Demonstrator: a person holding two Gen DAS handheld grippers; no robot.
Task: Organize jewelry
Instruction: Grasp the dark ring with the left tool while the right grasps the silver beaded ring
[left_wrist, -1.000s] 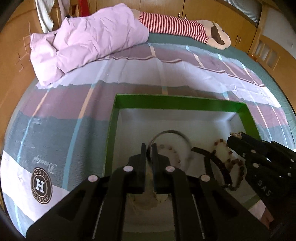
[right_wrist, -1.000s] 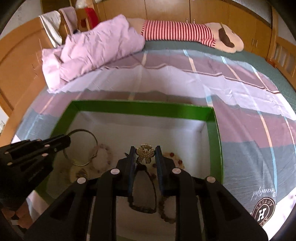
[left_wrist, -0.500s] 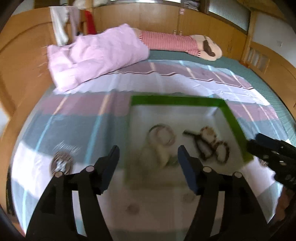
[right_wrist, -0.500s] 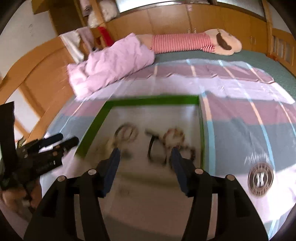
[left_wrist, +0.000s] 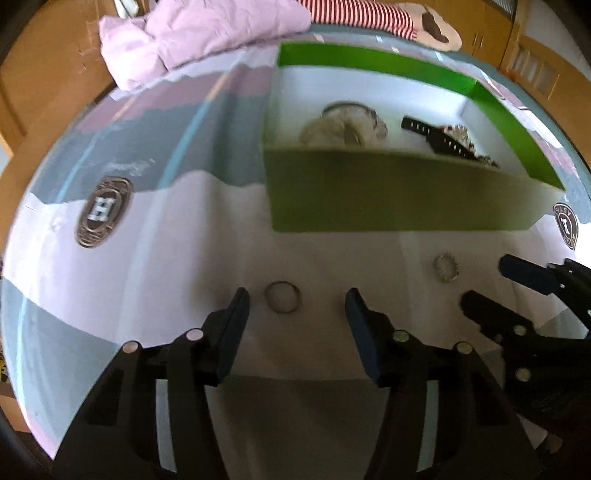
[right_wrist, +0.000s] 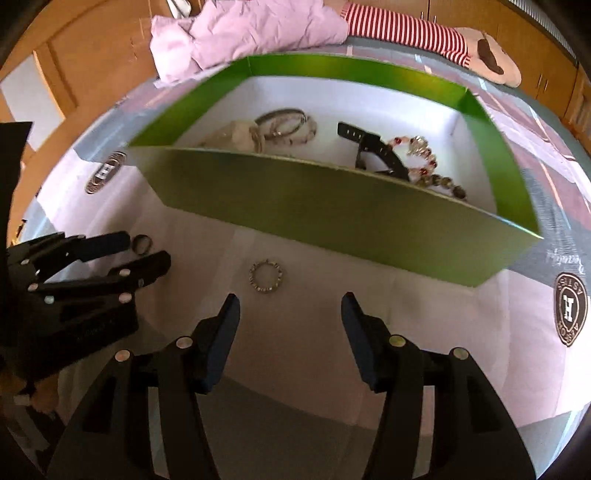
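With both my grippers parted and empty over the bedsheet (left_wrist: 332, 258), the left gripper (left_wrist: 297, 304) was narrowing around a plain ring (left_wrist: 282, 302) while the right gripper (right_wrist: 290, 308) hung near a beaded ring (right_wrist: 265, 276); next, each needed lowering and pinching, then carrying to the green box (right_wrist: 332, 210).

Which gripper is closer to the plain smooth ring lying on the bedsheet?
Left. The left gripper has the plain ring just ahead of its fingertips; the right gripper faces the studded ring beside it.

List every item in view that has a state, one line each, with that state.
left gripper: jaws closing, nothing pressed, plain ring between its fingers
right gripper: open, empty
green box: open, no lid, jewelry inside
plain ring: flat on the bedsheet, outside the box
beaded ring: flat on the bedsheet, outside the box
black strap: lying in the box
beaded bracelet: lying in the box
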